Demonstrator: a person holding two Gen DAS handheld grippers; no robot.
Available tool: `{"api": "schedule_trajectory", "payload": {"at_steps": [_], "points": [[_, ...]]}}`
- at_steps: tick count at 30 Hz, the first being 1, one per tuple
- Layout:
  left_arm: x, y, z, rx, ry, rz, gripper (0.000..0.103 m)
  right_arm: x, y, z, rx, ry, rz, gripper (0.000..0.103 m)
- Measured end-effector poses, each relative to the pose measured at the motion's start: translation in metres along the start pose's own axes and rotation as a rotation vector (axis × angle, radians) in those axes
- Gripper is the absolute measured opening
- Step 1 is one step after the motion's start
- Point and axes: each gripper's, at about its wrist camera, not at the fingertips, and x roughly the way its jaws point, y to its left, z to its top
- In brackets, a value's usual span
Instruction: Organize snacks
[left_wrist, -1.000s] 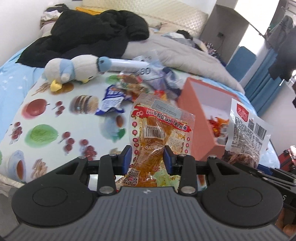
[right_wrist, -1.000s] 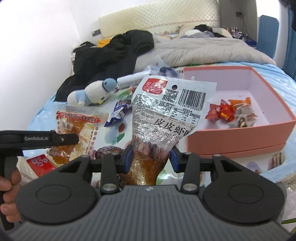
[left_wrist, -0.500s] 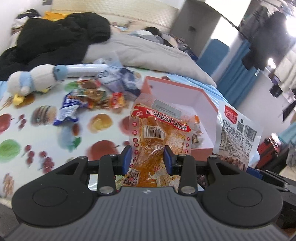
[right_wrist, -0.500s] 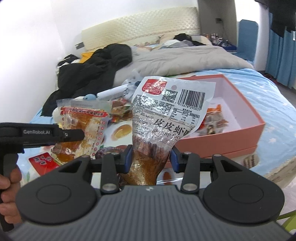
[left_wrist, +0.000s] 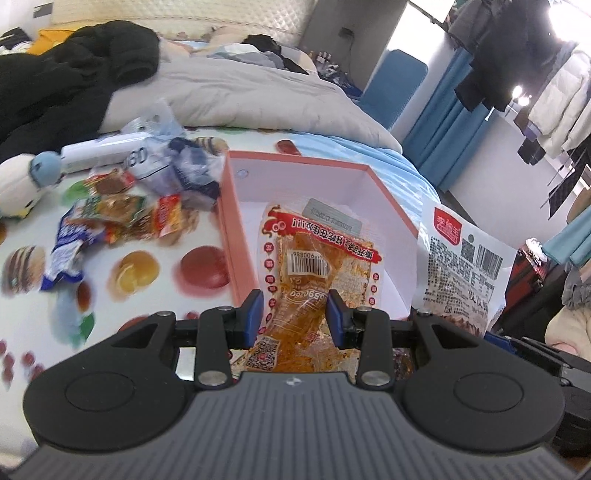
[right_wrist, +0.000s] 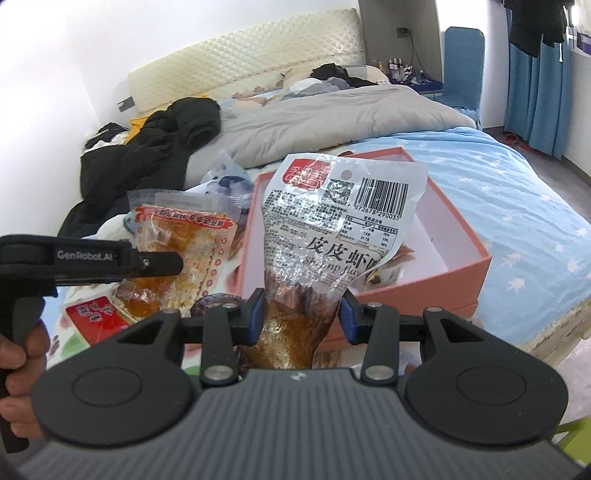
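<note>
My left gripper (left_wrist: 294, 312) is shut on a clear orange snack packet (left_wrist: 318, 266) with red trim and holds it upright in front of the open pink box (left_wrist: 236, 236). My right gripper (right_wrist: 301, 317) is shut on a silver shrimp snack bag (right_wrist: 343, 221) with a barcode, held upright before the same pink box (right_wrist: 428, 284). That bag also shows at the right of the left wrist view (left_wrist: 461, 266). The orange packet (right_wrist: 181, 240) and the left gripper (right_wrist: 92, 258) show at the left of the right wrist view. Small wrapped snacks (right_wrist: 384, 275) lie inside the box.
Several loose snack packets (left_wrist: 125, 210) lie on the fruit-print cloth (left_wrist: 147, 266) left of the box. A plush penguin (left_wrist: 18, 184) sits at the far left. A black coat (right_wrist: 155, 151) and grey duvet (right_wrist: 332, 122) lie behind. A red packet (right_wrist: 96, 314) lies near the front.
My left gripper has swung right with the orange packet, which now stands in front of the box's inside. My right gripper has lifted a little and turned, still holding the shrimp bag.
</note>
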Motion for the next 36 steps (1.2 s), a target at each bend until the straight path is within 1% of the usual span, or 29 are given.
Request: {"api": "schedule_trajectory", "payload": {"at_steps": [6, 11, 16, 23, 29, 31, 33, 34, 35, 36], "points": [[0.052, -0.011, 0.036, 0.039, 0.031, -0.012, 0.042, 0.032, -0.024, 0.026, 0.018, -0.005, -0.012, 0.044], [0.096, -0.014, 0.06, 0.057, 0.061, -0.014, 0.042, 0.067, -0.041, 0.044, 0.032, 0.009, -0.026, 0.044], [0.139, -0.01, 0.075, 0.062, 0.095, -0.005, 0.042, 0.102, -0.056, 0.052, 0.047, 0.041, -0.035, 0.044], [0.181, -0.003, 0.078, 0.063, 0.148, -0.001, 0.042, 0.141, -0.069, 0.053, 0.061, 0.096, -0.038, 0.045], [0.195, 0.001, 0.081, 0.067, 0.156, 0.001, 0.042, 0.16, -0.071, 0.052, 0.068, 0.126, -0.044, 0.045], [0.193, 0.002, 0.082, 0.064, 0.141, 0.001, 0.044, 0.163, -0.071, 0.053, 0.068, 0.133, -0.047, 0.046], [0.187, 0.002, 0.083, 0.062, 0.133, 0.006, 0.059, 0.164, -0.071, 0.054, 0.073, 0.148, -0.059, 0.047], [0.184, 0.002, 0.083, 0.061, 0.129, 0.011, 0.062, 0.164, -0.071, 0.054, 0.073, 0.152, -0.064, 0.05], [0.179, 0.003, 0.084, 0.059, 0.117, 0.017, 0.063, 0.163, -0.07, 0.055, 0.072, 0.153, -0.067, 0.057], [0.173, 0.002, 0.084, 0.063, 0.106, 0.015, 0.063, 0.16, -0.068, 0.055, 0.072, 0.15, -0.072, 0.063]]}}
